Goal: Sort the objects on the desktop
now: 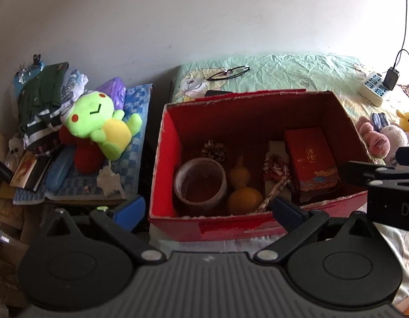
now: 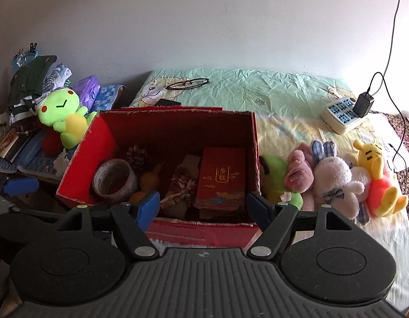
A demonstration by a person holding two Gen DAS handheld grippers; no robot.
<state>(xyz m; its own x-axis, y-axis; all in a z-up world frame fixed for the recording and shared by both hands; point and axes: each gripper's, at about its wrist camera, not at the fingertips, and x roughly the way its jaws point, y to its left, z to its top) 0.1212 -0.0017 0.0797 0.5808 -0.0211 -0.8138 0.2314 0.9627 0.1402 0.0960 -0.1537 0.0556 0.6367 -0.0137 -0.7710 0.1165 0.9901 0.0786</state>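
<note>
An open red cardboard box (image 1: 166, 164) (image 2: 254, 143) stands on the bed. Inside lie a tape roll (image 1: 200, 184) (image 2: 114, 180), a pine cone (image 1: 213, 149), a yellow gourd (image 1: 243, 190), a patterned cloth (image 1: 276, 175) and a red gift box (image 1: 311, 164) (image 2: 221, 177). My left gripper (image 1: 208, 209) is open and empty at the box's near wall. My right gripper (image 2: 204, 206) is open and empty over the box's near edge. A row of plush toys (image 2: 334, 177) lies right of the box.
Glasses (image 1: 228, 73) (image 2: 187, 83) and a power strip with a charger (image 1: 374, 87) (image 2: 342, 114) lie on the green sheet behind. A green frog plush (image 1: 103, 124) (image 2: 62, 116) sits on a cluttered side table at the left.
</note>
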